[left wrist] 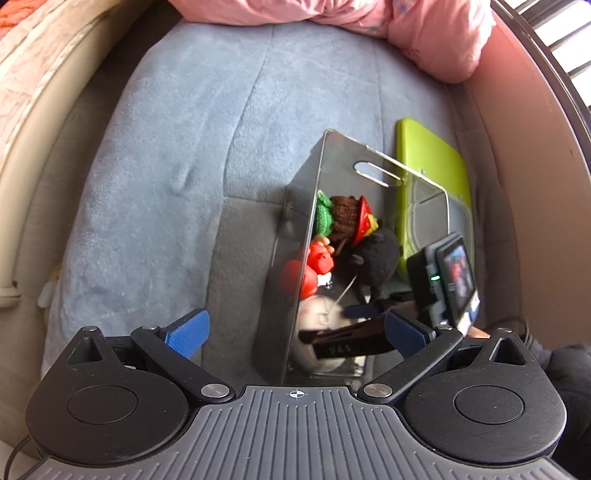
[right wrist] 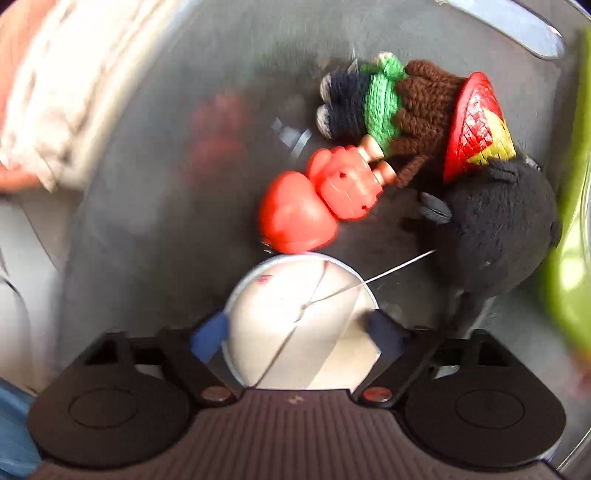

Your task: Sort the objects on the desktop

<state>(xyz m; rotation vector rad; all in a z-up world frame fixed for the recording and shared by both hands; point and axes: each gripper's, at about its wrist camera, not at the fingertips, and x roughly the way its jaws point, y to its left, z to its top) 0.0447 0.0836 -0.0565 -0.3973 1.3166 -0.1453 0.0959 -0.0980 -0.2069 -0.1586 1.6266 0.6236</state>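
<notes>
A clear plastic box (left wrist: 306,206) stands on a blue-grey cushion (left wrist: 177,155). Inside lie a knitted doll with a red hat (right wrist: 413,107), a red plastic figure (right wrist: 314,199), a black plush toy (right wrist: 502,225) and a white round object (right wrist: 299,325). My right gripper (right wrist: 301,332) reaches into the box, its blue fingers on both sides of the white round object. It also shows in the left wrist view (left wrist: 364,319). My left gripper (left wrist: 295,332) is open and empty, in front of the box.
A lime green flat case (left wrist: 432,158) lies behind the box on the right. A pink blanket (left wrist: 388,26) is bunched at the far edge. A beige padded rim (left wrist: 37,122) runs along the left. A pink wall (left wrist: 524,166) rises on the right.
</notes>
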